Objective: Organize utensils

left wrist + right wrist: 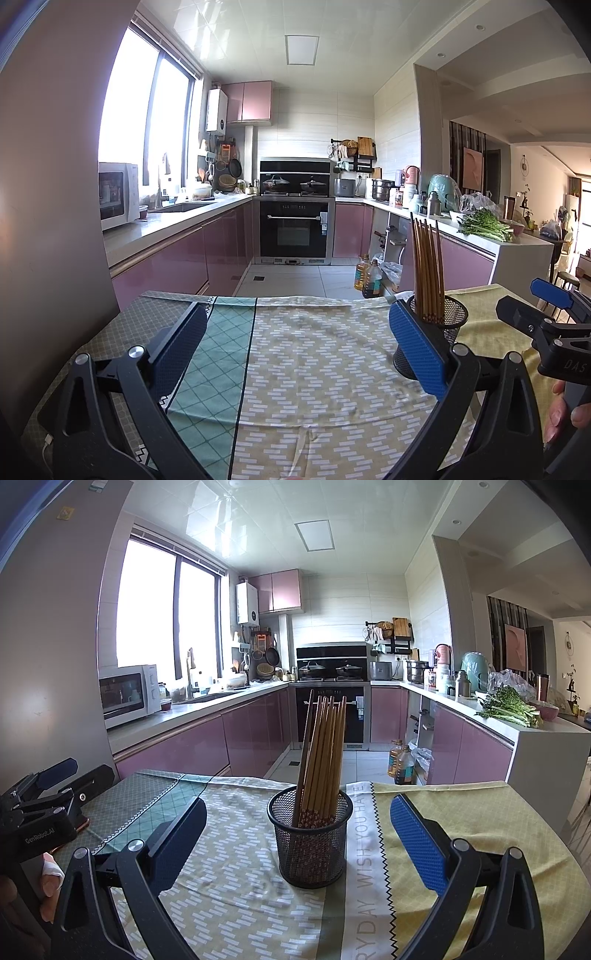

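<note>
A black wire-mesh cylindrical holder is standing upright on the patterned cloth-covered table, right between the spread fingers of the right gripper, touching neither pad. A bundle of brown wooden chopsticks is sitting inside it, leaning slightly to the right; roughly ten sticks are showing, though they overlap too much for an exact count. There is one holder and one bundle.

The right gripper's jaws are gaping wide and gripping nothing. The left gripper is hovering over the bare middle of the cloth, its jaws likewise spread and empty; in the left wrist view the holder is standing just behind its right blue pad.

The table's far edge is lying just beyond the holder, with open tiled floor past it. The cloth to the holder's left and right is lying free, giving both grippers room. A grey wall is closing in the table's left side. Two amber oil bottles are standing on the floor by the right-hand counter, well away from the table.
</note>
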`<state>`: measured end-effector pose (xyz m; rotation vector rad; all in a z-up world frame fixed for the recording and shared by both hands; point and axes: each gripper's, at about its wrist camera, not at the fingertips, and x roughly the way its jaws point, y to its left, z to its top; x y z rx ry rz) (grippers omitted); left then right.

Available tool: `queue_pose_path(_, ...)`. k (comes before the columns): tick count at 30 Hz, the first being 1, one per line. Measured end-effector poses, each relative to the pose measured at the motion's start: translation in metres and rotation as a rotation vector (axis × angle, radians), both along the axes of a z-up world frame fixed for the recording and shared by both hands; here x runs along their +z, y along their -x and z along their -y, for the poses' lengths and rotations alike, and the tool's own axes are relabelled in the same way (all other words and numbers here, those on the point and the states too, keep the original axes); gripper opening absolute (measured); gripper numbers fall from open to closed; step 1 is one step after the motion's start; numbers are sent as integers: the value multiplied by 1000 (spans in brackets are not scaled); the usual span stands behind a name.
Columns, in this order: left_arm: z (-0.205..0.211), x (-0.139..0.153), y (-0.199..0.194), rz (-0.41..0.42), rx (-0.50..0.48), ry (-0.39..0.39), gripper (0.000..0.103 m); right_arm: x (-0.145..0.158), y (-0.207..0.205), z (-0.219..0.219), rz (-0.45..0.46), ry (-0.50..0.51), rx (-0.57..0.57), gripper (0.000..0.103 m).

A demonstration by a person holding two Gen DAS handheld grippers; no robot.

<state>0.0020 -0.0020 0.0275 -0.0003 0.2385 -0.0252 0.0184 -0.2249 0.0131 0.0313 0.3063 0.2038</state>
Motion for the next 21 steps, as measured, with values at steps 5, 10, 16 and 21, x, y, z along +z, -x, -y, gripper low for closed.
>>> queue_pose_path(5, 1, -2, -1, -4, -1, 6, 97, -1, -1, -1, -3, -4, -1, 97)
queue_pose_path(10, 1, -5, -1, -1, 5, 8, 97, -3, -2, 0, -5, -3, -3, 97)
queue_pose_path(16, 0, -8, -4, -17, 6, 10, 97, -7, -4, 2, -14, -10, -4, 97)
queue_pose_path(21, -6, -20, -24, -136, 15, 16, 97, -22, -24, 26, -116, -9, -34, 97)
